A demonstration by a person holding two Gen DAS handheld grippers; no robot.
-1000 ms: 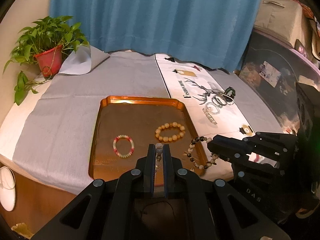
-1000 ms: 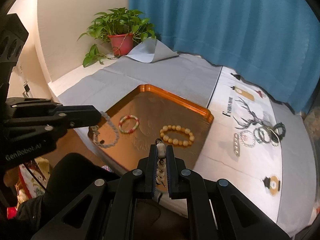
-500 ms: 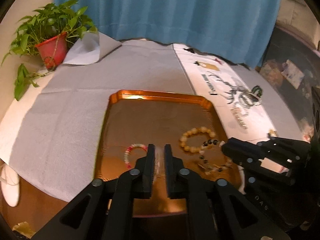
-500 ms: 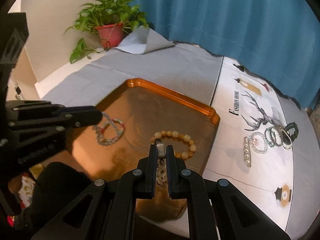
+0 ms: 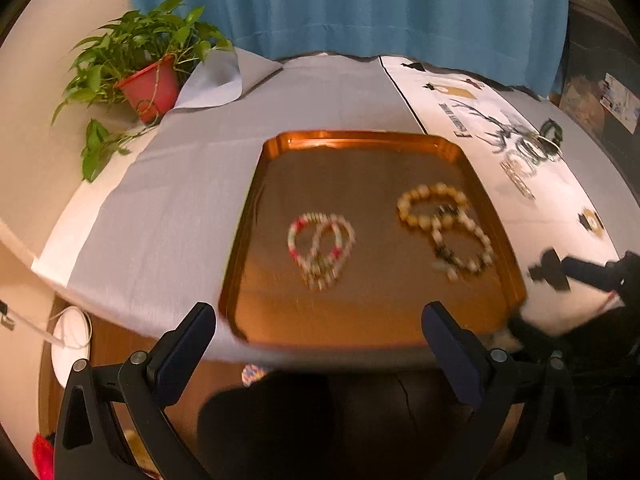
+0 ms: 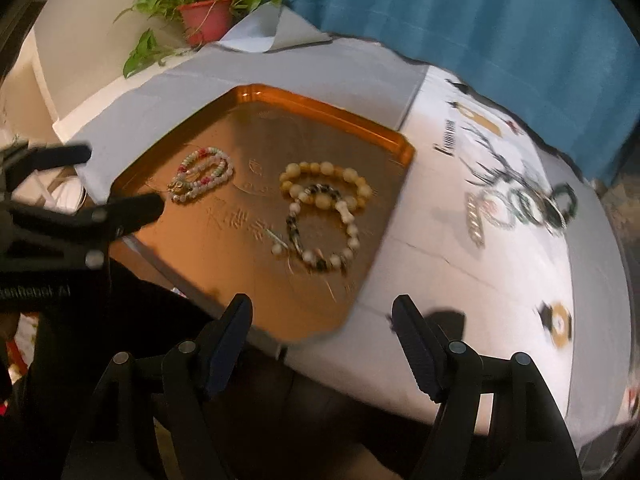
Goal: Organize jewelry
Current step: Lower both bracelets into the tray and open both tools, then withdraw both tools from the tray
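Observation:
An orange tray (image 5: 360, 140) (image 6: 320, 108) lies on the grey cloth. On its left lie a pink-and-white bracelet with a pale green bead bracelet over it (image 5: 320, 244) (image 6: 202, 174). On its right a yellow bead bracelet (image 5: 430, 204) (image 6: 324, 176) lies under a black-and-cream bead bracelet (image 5: 460, 244) (image 6: 320, 236). My left gripper (image 5: 318, 336) is open and empty at the tray's near edge. My right gripper (image 6: 322, 332) is open and empty over the tray's near right corner.
Several more bracelets (image 5: 528, 152) (image 6: 520, 208) lie on the white printed runner (image 5: 460, 100) right of the tray. A potted plant (image 5: 148, 80) (image 6: 206, 16) stands at the back left. A blue curtain (image 5: 340, 0) hangs behind the table.
Both grippers have opened and let go of their bracelets, which now lie on the tray. Both grippers have pulled back toward the near edge.

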